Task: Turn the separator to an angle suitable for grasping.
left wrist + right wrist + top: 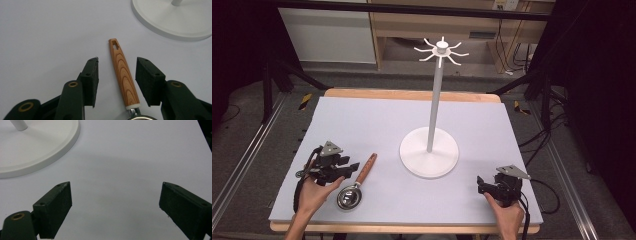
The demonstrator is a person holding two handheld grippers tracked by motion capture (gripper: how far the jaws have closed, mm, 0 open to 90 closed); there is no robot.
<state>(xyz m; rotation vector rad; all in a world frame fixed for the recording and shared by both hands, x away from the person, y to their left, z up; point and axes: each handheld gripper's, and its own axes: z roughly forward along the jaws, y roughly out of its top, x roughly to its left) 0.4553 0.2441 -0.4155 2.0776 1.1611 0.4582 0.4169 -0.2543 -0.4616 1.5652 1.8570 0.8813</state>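
Strainer (354,187) flat on table (377,120), front left: steel bowl, tapered wood-grain handle (123,75) with slot at its tip. My left gripper (117,80) open, jaws straddling handle, not touching. My right gripper (115,207) wide open, empty, near white stand (430,150).

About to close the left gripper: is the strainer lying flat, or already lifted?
Lying flat. The strainer rests on the table; its wooden handle lies between the left gripper's open jaws, untouched.

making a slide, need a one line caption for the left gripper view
Open left gripper straddling the wooden handle of a metal strainer, white stand base beyond.
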